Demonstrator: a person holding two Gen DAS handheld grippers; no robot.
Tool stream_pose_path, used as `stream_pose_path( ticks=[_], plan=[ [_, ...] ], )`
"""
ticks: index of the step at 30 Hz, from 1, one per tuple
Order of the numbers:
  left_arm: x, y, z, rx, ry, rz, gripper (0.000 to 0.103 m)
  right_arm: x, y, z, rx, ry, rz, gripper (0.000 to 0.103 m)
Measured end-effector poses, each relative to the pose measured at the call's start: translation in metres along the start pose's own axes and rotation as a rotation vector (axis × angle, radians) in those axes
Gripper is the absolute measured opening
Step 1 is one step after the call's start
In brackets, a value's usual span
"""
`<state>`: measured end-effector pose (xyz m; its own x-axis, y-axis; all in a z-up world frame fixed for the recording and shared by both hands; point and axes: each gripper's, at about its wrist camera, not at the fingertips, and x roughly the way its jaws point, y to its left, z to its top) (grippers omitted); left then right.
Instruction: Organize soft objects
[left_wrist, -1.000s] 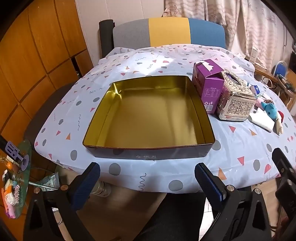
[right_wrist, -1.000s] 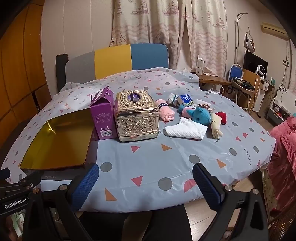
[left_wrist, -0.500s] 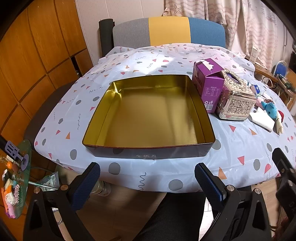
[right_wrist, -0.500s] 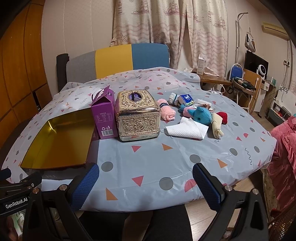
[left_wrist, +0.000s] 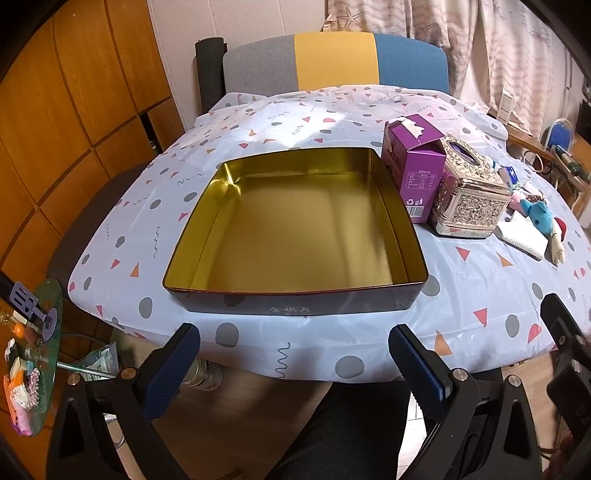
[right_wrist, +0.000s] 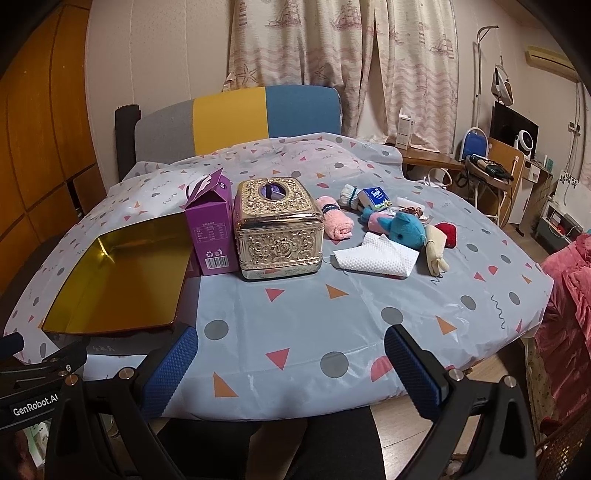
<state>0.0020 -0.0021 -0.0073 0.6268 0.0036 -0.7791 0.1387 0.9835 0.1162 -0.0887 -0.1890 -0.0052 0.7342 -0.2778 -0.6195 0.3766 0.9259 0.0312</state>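
An empty gold-lined tin tray (left_wrist: 400, 232) (right_wrist: 177, 295) lies on the table's left half. Soft things lie in a cluster at the far right: a rolled pink towel (right_wrist: 334, 223), white socks (right_wrist: 351, 197), a blue plush toy (right_wrist: 404, 229) (left_wrist: 541, 219), a white cloth (right_wrist: 376, 256) (left_wrist: 522, 234), a cream glove (right_wrist: 436, 247) and a red plush piece (right_wrist: 447, 232). My left gripper (left_wrist: 293, 363) is open and empty at the table's near edge, in front of the tray. My right gripper (right_wrist: 290, 363) is open and empty at the near edge, well short of the soft things.
A purple carton (right_wrist: 212, 229) (left_wrist: 415, 166) and an ornate gold tissue box (right_wrist: 279, 229) (left_wrist: 469, 197) stand between the tray and the soft things. A small blue tissue pack (right_wrist: 375, 197) lies among them. A chair (right_wrist: 236, 118) stands behind the table. Furniture crowds the right side.
Both gripper views have shifted very slightly; nothing on the table has moved and both grippers stay open.
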Motion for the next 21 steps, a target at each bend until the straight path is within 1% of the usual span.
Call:
stream_pose_path(
  ticks=[21],
  plan=[
    [0.0008, -0.0026, -0.0006, 0.007, 0.003, -0.005, 0.103, 0.0034, -0.0024, -0.0011, 0.009, 0.025, -0.001, 0.103]
  ],
)
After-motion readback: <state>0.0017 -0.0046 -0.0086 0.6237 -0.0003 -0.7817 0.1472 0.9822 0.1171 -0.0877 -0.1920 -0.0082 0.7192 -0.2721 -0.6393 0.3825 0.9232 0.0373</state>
